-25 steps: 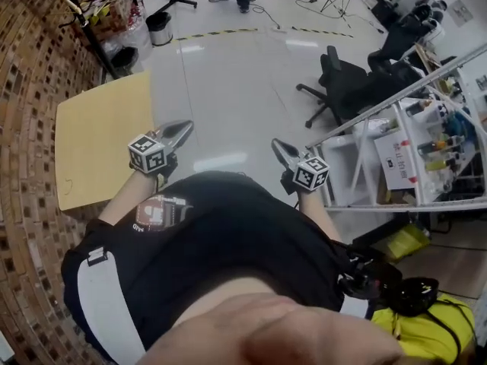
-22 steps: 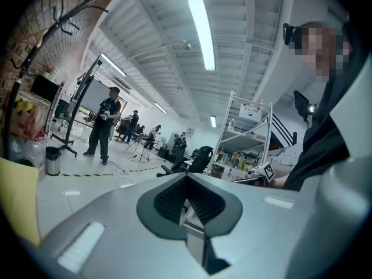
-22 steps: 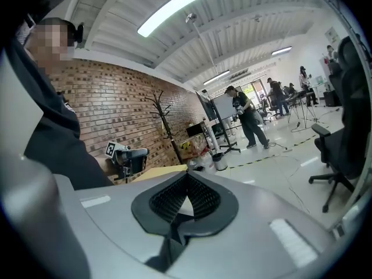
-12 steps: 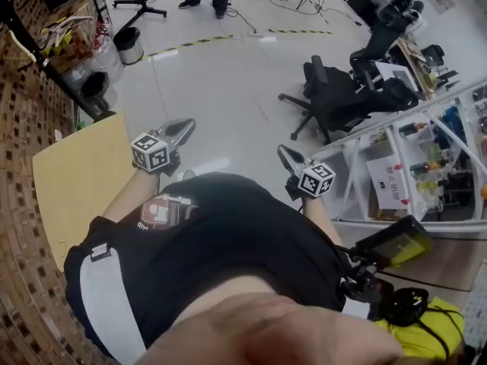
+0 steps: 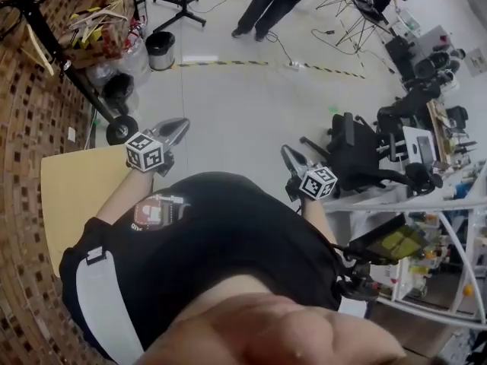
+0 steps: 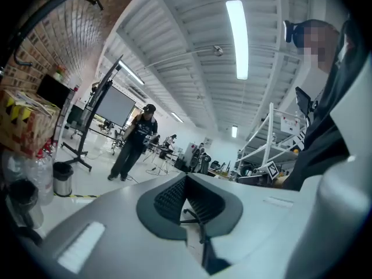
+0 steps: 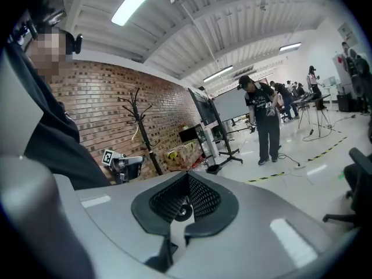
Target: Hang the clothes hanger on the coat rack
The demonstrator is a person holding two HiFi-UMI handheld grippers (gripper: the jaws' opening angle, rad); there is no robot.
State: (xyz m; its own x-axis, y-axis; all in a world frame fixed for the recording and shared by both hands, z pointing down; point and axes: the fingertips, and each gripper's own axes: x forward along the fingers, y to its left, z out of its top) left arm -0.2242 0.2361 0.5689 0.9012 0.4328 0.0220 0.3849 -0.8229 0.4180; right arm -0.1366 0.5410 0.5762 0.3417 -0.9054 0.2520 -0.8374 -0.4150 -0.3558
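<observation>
My left gripper (image 5: 181,125) and right gripper (image 5: 286,152) are held out in front of the person's dark-shirted body, both shut with nothing between the pads. The left gripper (image 6: 186,179) shows over open floor, and so does the right gripper (image 7: 187,176). The black coat rack (image 5: 47,38) leans across the upper left by the brick wall, its wheeled base (image 5: 122,129) just left of the left gripper. A pale hanger (image 5: 35,50) hangs on it. The coat rack (image 7: 140,129) also appears in the right gripper view. Neither gripper touches the rack.
A wooden table (image 5: 72,192) stands at the left by the brick wall. A box of wooden hangers (image 5: 103,15) and a bin (image 5: 160,50) lie behind the rack. Office chairs (image 5: 358,154) and a white shelf frame (image 5: 456,226) fill the right. A person (image 5: 266,6) stands ahead.
The whole view has shifted: the coat rack base and the standing person have come closer, while the table and shelf frame have slid back. Both grippers stay shut and empty.
</observation>
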